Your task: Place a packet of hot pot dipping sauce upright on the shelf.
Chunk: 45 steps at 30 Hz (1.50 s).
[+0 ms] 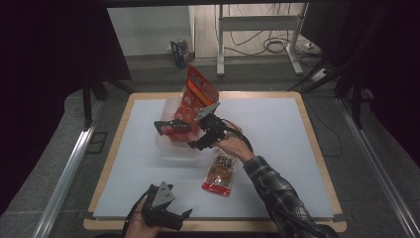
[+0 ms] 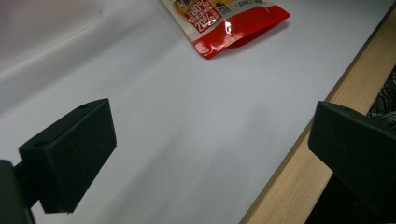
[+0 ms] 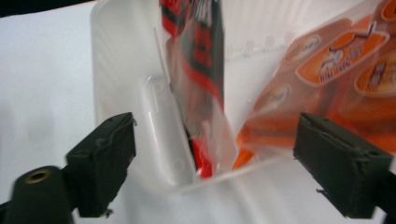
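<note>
A clear plastic container stands left of centre on the white mat. An orange snack bag leans upright in it, and a dark red packet sticks out at its left side. My right gripper hovers at the container's near right side. In the right gripper view the right gripper is open, facing the container wall, with the dark red packet and the orange bag beyond the jaws, untouched. My left gripper rests open at the table's front edge, empty.
A red and white snack pouch lies flat on the mat between the two grippers, also seen as the pouch in the left gripper view. The wooden table edge runs under the left gripper's right jaw. A small box stands on the floor beyond the table.
</note>
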### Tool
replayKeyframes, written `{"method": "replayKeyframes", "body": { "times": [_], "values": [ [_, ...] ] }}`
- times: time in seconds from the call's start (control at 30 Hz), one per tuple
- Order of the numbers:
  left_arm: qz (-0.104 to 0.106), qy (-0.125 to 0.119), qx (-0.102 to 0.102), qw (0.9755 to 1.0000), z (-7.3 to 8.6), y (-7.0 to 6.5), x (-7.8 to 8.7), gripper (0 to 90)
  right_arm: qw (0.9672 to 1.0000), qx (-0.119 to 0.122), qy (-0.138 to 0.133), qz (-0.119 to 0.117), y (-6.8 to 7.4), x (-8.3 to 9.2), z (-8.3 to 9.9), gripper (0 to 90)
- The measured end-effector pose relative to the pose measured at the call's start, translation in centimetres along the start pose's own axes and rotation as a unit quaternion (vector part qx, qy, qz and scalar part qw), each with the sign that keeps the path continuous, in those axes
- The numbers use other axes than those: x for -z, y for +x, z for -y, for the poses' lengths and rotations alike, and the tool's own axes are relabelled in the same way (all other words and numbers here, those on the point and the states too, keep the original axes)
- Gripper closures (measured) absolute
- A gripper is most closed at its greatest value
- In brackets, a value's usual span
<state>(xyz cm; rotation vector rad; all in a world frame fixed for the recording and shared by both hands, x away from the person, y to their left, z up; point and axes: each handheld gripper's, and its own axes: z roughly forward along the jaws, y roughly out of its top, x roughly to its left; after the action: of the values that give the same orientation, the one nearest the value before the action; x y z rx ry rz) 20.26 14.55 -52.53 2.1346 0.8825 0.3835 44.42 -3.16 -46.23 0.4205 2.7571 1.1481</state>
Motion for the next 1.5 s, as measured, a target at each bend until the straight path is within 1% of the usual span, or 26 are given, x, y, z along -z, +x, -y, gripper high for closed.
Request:
{"method": "replayKeyframes", "body": {
  "times": [0.1, 0.2, 0.27, 0.4, 0.47, 0.53, 0.6, 0.63, 0.7, 0.77, 0.83, 0.93, 0.97, 1.0, 1.03, 1.1, 1.13, 1.17, 1.3, 1.43, 1.5],
  "values": [
    [0.0, 0.001, 0.001, 1.0, 0.0, 0.0, -0.1, 1.2, 1.0, -0.003, 0.002, 0.006, 0.5, 0.7, 0.6, 8.7],
    [-0.001, 0.003, 0.002, 1.0, 0.0, 0.0, -0.1, 1.5, 0.9998, -0.007, -0.001, 0.018, 1.0, 1.4, 1.3, 7.3],
    [-0.001, 0.004, 0.004, 1.0, -0.1, 0.0, -0.1, 1.8, 0.9997, -0.013, -0.005, 0.02, 1.4, 1.9, 1.7, 7.1],
    [-0.001, 0.009, 0.007, 0.9999, -0.1, -0.1, -0.2, 2.3, 0.9996, -0.014, -0.011, 0.023, 2.1, 2.7, 2.8, 6.4],
    [-0.002, 0.014, 0.003, 0.9999, -0.2, -0.1, -0.3, 2.3, 0.9995, -0.018, -0.014, 0.019, 2.4, 3.1, 3.4, 5.5],
    [0.003, 0.019, 0.002, 0.9998, -0.3, -0.2, -0.4, 2.4, 0.9994, -0.027, -0.016, 0.017, 2.6, 3.5, 4.2, 4.9],
    [0.009, 0.02, 0.002, 0.9998, -0.5, -0.3, -0.6, 2.3, 0.999, -0.038, -0.019, 0.013, 2.6, 3.8, 5.0, 4.5],
    [0.007, 0.023, 0.0, 0.9997, -0.6, -0.4, -0.8, 2.5, 0.9988, -0.043, -0.021, 0.013, 2.6, 3.8, 5.4, 4.4],
    [0.002, 0.024, -0.004, 0.9997, -0.9, -0.5, -1.0, 4.2, 0.9984, -0.053, -0.012, 0.012, 2.5, 4.0, 6.1, 3.4],
    [0.001, 0.022, -0.004, 0.9998, -1.2, -0.5, -1.1, 7.2, 0.998, -0.059, -0.012, 0.018, 2.4, 4.3, 6.8, 3.1],
    [0.002, 0.015, 0.002, 0.9999, -1.5, -0.3, -1.2, 13.2, 0.9974, -0.068, -0.011, 0.018, 2.4, 4.7, 7.4, 2.3],
    [0.016, 0.0, 0.009, 0.9998, -2.1, 0.2, -1.2, 22.9, 0.997, -0.073, -0.008, 0.024, 2.5, 5.2, 8.1, 2.0],
    [0.024, -0.011, 0.016, 0.9995, -2.4, 0.4, -1.3, 27.0, 0.9968, -0.076, -0.009, 0.024, 2.6, 5.4, 8.4, 1.5],
    [0.028, -0.015, 0.018, 0.9993, -2.5, 0.5, -1.4, 33.7, 0.9967, -0.075, -0.008, 0.029, 2.7, 5.7, 8.8, 1.4],
    [0.032, -0.02, 0.022, 0.9991, -2.7, 0.6, -1.5, 36.8, 0.9966, -0.076, -0.008, 0.029, 2.8, 5.8, 9.0, 1.5],
    [0.043, -0.022, 0.028, 0.9984, -3.1, 0.8, -2.0, 45.1, 0.9964, -0.079, -0.008, 0.031, 2.9, 6.1, 9.5, 1.4],
    [0.047, -0.022, 0.027, 0.9983, -3.3, 0.8, -2.2, 48.3, 0.9961, -0.082, -0.008, 0.032, 3.1, 6.3, 9.8, 1.4],
    [0.05, -0.02, 0.024, 0.9983, -3.5, 0.7, -2.5, 51.5, 0.9961, -0.082, -0.008, 0.033, 3.2, 6.4, 10.0, 1.4],
    [0.054, -0.014, -0.007, 0.9984, -4.8, 0.1, -3.7, 64.9, 0.9953, -0.087, -0.012, 0.041, 3.5, 7.1, 10.9, 1.8],
    [0.055, -0.018, -0.025, 0.998, -5.8, -0.5, -4.9, 78.3, 0.9944, -0.092, -0.012, 0.049, 3.8, 7.8, 11.7, 2.7],
    [0.056, -0.017, -0.033, 0.9978, -6.3, -0.6, -5.7, 83.2, 0.994, -0.095, -0.01, 0.053, 4.0, 8.1, 12.1, 2.7]
  ]
}}
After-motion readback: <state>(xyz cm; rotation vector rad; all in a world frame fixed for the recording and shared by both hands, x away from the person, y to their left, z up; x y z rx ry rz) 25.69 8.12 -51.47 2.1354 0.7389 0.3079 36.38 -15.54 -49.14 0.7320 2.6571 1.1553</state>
